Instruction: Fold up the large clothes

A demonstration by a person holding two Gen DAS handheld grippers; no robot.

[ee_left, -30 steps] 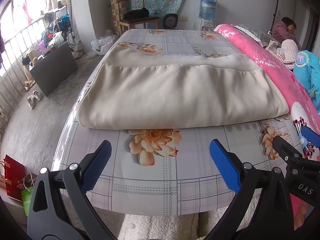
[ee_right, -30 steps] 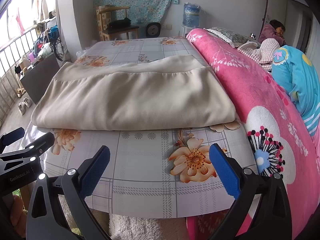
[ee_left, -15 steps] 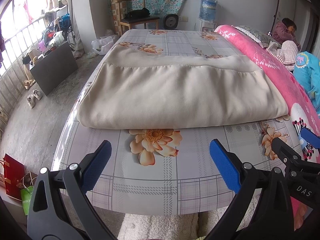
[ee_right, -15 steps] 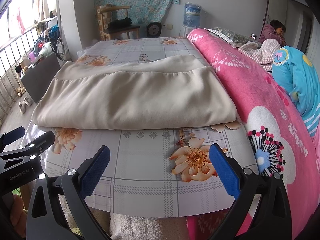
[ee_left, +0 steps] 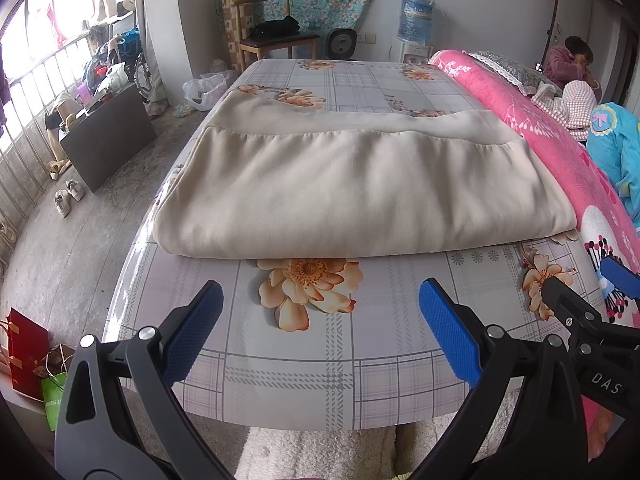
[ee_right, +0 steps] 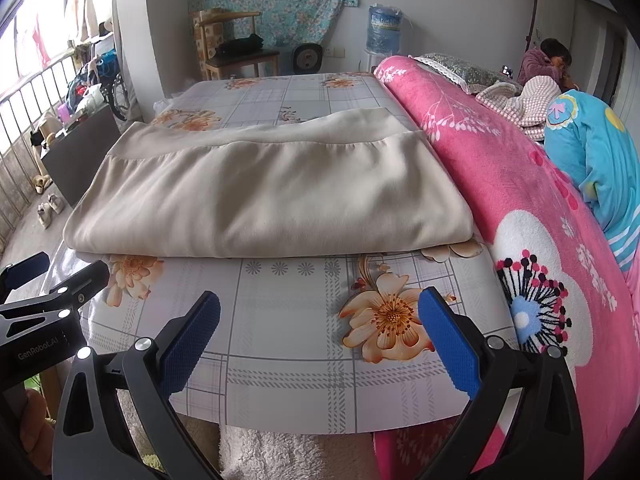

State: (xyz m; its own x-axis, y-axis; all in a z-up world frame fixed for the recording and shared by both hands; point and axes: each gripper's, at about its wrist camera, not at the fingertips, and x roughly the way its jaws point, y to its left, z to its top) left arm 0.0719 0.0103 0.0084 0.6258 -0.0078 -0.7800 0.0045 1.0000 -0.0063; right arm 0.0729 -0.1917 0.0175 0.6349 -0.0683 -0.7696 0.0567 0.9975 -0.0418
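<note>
Left tool and right tool gape empty — folded beige garment lies beyond.

The folded cloth is hiding the flowers on the table cover beneath it. My view's edge is cutting off my right gripper and the red bag.

1. We count one folded beige garment on the table.
2. Two grippers, left and right.
3. One wooden chair, one water jug.
4. Shoes on the floor, probably two, it's blurry.
</note>
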